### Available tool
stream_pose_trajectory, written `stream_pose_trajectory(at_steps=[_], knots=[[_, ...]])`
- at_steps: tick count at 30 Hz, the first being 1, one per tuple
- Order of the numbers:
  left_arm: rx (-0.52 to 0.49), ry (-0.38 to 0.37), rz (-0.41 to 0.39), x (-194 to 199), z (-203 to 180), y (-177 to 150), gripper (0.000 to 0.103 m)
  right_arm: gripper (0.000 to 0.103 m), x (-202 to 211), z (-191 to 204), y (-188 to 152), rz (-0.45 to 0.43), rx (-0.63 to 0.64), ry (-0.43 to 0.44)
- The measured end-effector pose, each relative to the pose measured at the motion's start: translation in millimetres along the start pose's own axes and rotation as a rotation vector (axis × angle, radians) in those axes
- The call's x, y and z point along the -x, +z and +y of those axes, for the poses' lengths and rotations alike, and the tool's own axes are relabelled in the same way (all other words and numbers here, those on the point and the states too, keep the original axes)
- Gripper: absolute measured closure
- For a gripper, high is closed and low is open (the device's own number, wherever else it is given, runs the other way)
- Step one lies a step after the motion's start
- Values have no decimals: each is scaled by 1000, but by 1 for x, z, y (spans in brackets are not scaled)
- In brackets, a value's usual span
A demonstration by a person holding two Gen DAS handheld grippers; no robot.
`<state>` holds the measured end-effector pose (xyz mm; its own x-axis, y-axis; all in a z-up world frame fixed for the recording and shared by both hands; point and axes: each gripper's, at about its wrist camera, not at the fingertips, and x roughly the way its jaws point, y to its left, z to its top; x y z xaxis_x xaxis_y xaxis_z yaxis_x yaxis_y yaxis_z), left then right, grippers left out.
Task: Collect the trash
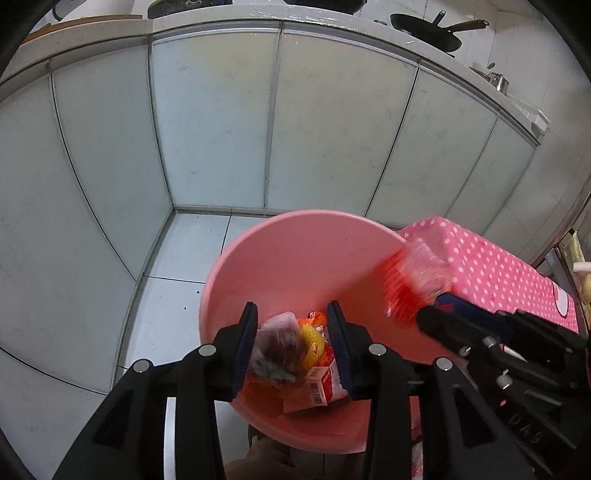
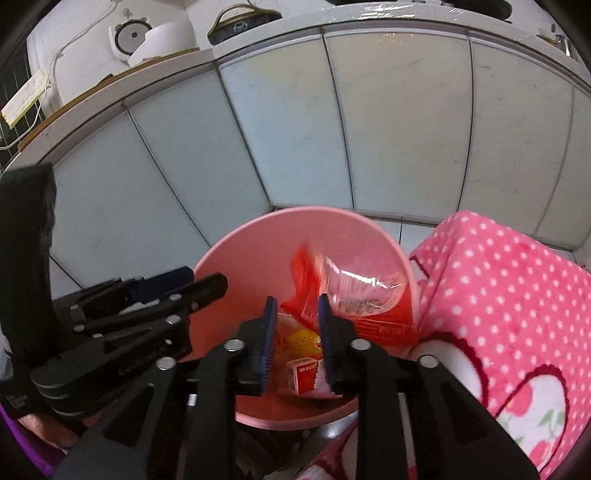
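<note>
A pink basin (image 1: 258, 236) (image 2: 236, 236) stands on the floor below both grippers. In it lie a clear bag of dark scraps (image 1: 277, 343), a yellow net (image 1: 312, 341) (image 2: 303, 338), an orange packet and a red-and-white box (image 1: 325, 384) (image 2: 306, 373). My left gripper (image 1: 293, 332) (image 2: 199, 284) hangs open over this pile, which shows through the gap between its pads. My right gripper (image 2: 297, 325) (image 1: 432, 314) is open over the basin's right side. A blurred red-and-clear plastic wrapper (image 2: 354, 291) (image 1: 410, 284) is just beyond its fingertips, inside the rim.
A pink polka-dot cloth (image 1: 498, 273) (image 2: 498, 280) covers something low right beside the basin. Pale cabinet doors (image 1: 221, 129) wall off the far side under a counter with a black pan (image 1: 428, 29). White floor tiles (image 1: 173, 295) lie left of the basin.
</note>
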<state>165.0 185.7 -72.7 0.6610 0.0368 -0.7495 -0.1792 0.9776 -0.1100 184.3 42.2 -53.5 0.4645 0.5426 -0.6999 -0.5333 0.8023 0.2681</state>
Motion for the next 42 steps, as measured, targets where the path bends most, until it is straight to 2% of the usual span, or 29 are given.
stream_pose_trajectory(at_steps=[2, 8, 9, 11, 12, 14, 21, 25, 30, 42], knots=[[5, -3, -8, 4, 3, -1, 61, 72, -1, 1, -1, 2, -5, 1], [19, -28, -38, 20, 6, -3, 58, 71, 9, 5, -4, -25, -3, -19], [20, -31, -42, 23, 6, -3, 56, 71, 14, 6, -6, -40, 3, -28], [23, -40, -55, 32, 5, -6, 46, 69, 24, 7, -9, -59, 10, -40], [23, -47, -67, 37, 2, -8, 45, 67, 29, 8, -12, -68, 7, -46], [17, -56, -88, 47, -1, -14, 45, 60, 39, 8, -15, -78, -2, -52], [-16, -50, -145, 83, -22, -29, 44, 60, 79, 10, -38, -122, 20, -135], [-25, -49, -167, 99, -38, -37, 44, 50, 99, 6, -53, -132, 18, -169], [-48, -51, -190, 121, -58, -48, 44, 49, 123, 6, -68, -158, 21, -188], [-63, -26, -207, 150, -75, -61, 41, 47, 149, 11, -86, -184, 3, -192]])
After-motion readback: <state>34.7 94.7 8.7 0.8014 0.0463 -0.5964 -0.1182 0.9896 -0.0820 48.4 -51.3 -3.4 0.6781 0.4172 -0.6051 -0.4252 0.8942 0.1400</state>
